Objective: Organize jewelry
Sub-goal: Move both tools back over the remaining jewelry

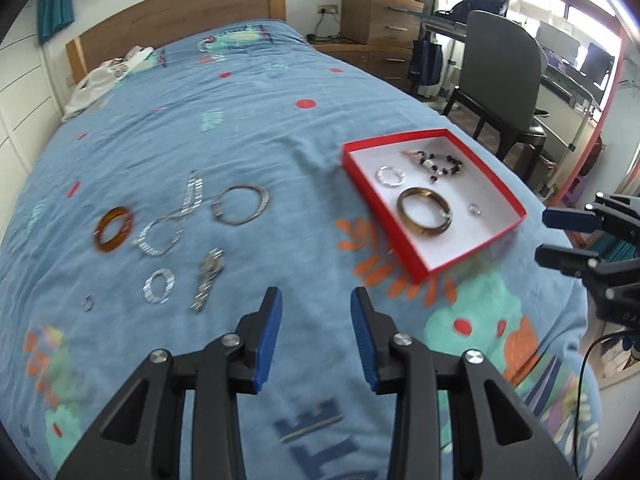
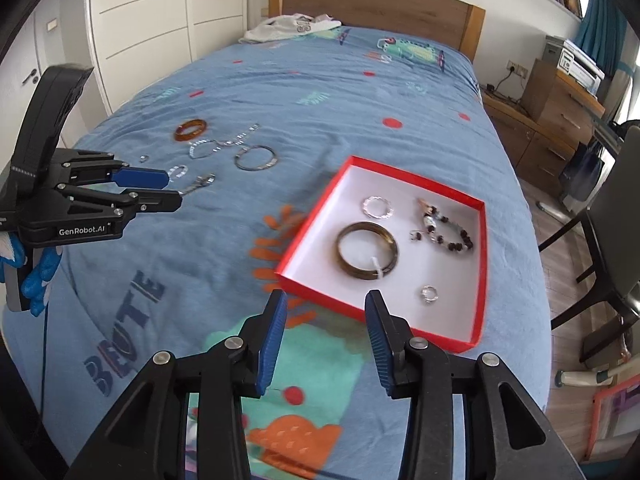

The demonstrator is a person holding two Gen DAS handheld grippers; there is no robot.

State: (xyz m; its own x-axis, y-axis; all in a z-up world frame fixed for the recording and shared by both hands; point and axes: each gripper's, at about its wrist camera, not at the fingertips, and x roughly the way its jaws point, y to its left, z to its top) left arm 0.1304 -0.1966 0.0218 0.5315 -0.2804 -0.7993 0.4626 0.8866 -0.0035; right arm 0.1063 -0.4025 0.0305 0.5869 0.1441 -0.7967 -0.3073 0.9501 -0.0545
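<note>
A red box (image 1: 384, 216) (image 2: 320, 294) lies on the blue bedspread. It holds a brown bangle (image 1: 401, 210) (image 2: 340, 252), a beaded bracelet (image 1: 438, 162) (image 2: 466, 236), a silver hoop (image 1: 380, 176) and a small ring (image 1: 475, 209) (image 2: 429, 293). Left of the box, loose on the bed, are an amber bangle (image 1: 126, 222), a silver chain (image 1: 188, 204), a metal bangle (image 1: 262, 200), a watch (image 1: 208, 276) and a silver bracelet (image 1: 150, 288). My left gripper (image 1: 316, 294) (image 2: 170, 190) hangs open and empty near the watch. My right gripper (image 2: 326, 298) (image 1: 556, 238) is open and empty over the box's near edge.
The bed (image 1: 248, 120) has a wooden headboard (image 2: 376, 4) and a white garment (image 2: 288, 26) at its far end. A grey chair (image 1: 500, 64) and wooden drawers (image 1: 380, 20) stand on the box's side, white wardrobes (image 2: 160, 20) on the other. A blue-gloved hand (image 2: 36, 280) holds the left gripper.
</note>
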